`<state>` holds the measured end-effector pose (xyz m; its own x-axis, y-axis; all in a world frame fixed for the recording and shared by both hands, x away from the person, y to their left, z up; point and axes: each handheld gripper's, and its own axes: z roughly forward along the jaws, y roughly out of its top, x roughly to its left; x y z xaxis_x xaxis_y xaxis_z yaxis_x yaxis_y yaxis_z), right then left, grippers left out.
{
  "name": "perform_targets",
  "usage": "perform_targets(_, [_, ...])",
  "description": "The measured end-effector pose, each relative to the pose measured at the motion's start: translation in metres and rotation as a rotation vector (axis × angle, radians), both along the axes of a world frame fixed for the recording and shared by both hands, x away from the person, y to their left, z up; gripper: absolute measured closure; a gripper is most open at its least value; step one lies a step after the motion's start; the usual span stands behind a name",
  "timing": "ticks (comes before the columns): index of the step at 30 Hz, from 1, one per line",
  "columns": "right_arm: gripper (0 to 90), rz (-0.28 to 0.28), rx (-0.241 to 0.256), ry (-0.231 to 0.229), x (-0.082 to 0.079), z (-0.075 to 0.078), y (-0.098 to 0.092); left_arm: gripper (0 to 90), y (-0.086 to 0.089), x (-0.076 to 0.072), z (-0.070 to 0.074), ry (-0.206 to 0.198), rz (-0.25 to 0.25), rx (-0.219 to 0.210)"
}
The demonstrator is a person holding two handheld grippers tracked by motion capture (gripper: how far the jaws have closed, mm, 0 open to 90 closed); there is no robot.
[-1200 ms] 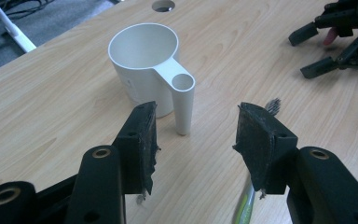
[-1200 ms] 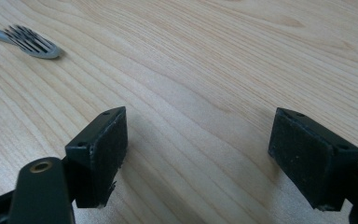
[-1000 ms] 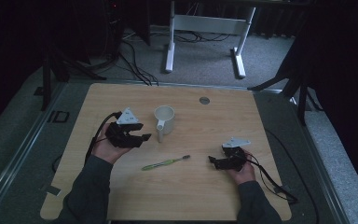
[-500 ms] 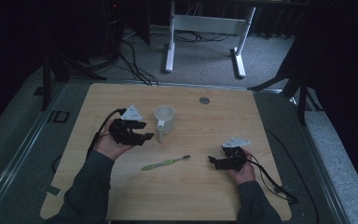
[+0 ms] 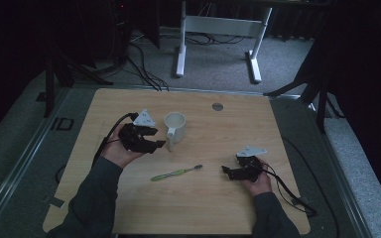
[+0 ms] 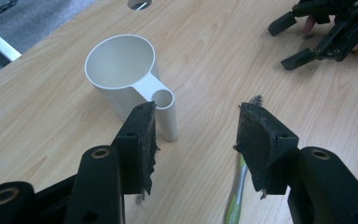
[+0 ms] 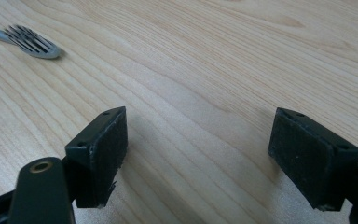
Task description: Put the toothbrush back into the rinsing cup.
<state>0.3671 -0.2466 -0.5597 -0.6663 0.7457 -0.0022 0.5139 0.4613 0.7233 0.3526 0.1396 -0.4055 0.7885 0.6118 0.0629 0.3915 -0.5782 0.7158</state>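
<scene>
Overhead, whole toothbrush (image 5: 175,173) beside mug (image 5: 174,127)

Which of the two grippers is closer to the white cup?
The left. The left gripper sits right beside the cup, its jaws open at the handle. The right gripper rests open farther off, across the table past the toothbrush.

A round grommet hole (image 5: 218,106) sits in the wooden table (image 5: 278,134), a white desk frame (image 5: 217,29) beyond
</scene>
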Motion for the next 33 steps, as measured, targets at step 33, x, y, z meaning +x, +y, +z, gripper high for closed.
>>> perform_targets(33, [19.3,0.001,0.0,-0.002,0.0,0.0,0.0,48.4,-0.034,0.013,-0.008,0.058,-0.071,0.11])
